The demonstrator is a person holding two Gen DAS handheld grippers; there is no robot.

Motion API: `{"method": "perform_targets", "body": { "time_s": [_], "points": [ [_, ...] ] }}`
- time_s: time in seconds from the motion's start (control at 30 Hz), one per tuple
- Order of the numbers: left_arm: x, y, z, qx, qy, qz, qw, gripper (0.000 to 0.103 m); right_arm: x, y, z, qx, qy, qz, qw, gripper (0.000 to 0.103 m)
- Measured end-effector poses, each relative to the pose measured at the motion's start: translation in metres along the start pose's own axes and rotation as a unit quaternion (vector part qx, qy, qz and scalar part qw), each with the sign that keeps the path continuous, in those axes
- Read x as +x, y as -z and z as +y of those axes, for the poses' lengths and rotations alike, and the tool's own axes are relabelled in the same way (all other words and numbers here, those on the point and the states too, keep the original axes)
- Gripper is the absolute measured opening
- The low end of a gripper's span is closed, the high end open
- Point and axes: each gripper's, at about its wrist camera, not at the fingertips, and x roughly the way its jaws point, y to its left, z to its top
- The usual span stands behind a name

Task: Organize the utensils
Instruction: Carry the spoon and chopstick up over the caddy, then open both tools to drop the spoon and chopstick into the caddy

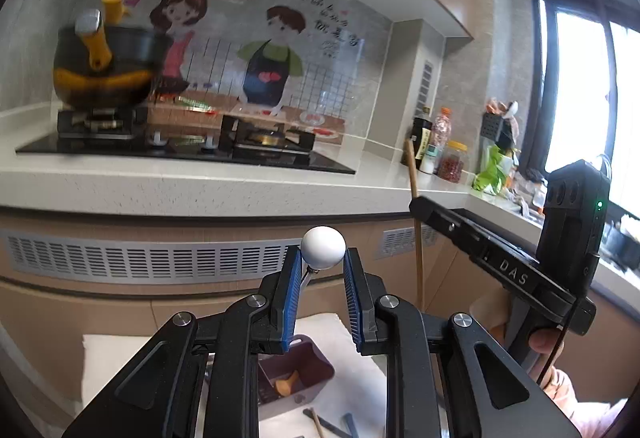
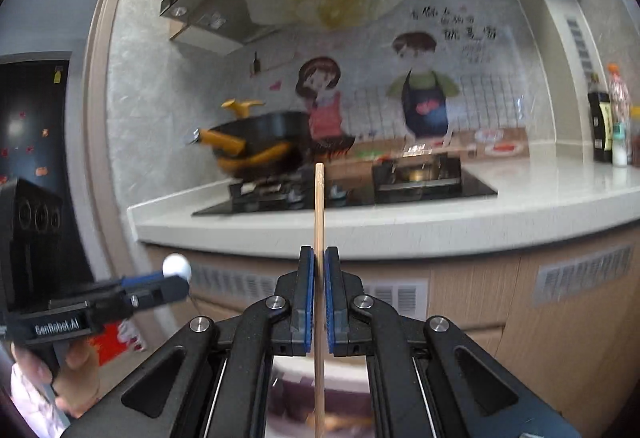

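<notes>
My left gripper (image 1: 322, 266) holds a utensil with a white ball end (image 1: 323, 248) on a thin metal stem; the ball stands up between the blue pads, which look a little apart. My right gripper (image 2: 319, 266) is shut on a wooden chopstick (image 2: 319, 205) held upright; it also shows in the left wrist view (image 1: 418, 238). Below, a purple organizer box (image 1: 304, 370) with a wooden spoon (image 1: 286, 384) inside sits on a white cloth (image 1: 108, 358). More utensils (image 1: 320, 424) lie on the cloth near the bottom.
A kitchen counter (image 1: 200, 189) with a black gas stove (image 1: 180, 145) is ahead, and a black and yellow pot (image 1: 104, 65) sits on the left burner. Bottles and jars (image 1: 440, 145) stand at the counter's right end. Cabinet fronts with vents are below.
</notes>
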Motion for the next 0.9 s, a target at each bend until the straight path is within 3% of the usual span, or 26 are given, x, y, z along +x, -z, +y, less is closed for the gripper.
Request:
{"method": "perform_targets", "body": {
  "time_s": [0.17,0.4,0.57,0.9],
  "points": [
    [0.04,0.017,0.037,-0.04,0.011,0.032,0.9986,0.022,0.048,0.02,-0.005,0.0,0.004,0.028,1.0,0.005],
    [0.082,0.056,0.07,-0.076,0.02,0.077,0.9939,0.022,0.101,0.078,-0.018,0.005,0.021,0.087,0.996,0.005],
    [0.104,0.088,0.08,-0.093,0.023,0.11,0.9894,0.022,0.112,0.114,-0.021,-0.003,0.028,0.129,0.991,0.005],
    [0.118,0.14,0.099,-0.139,-0.019,0.167,0.9759,0.024,0.124,0.176,-0.03,-0.01,0.031,0.232,0.972,0.007]
  ]
}}
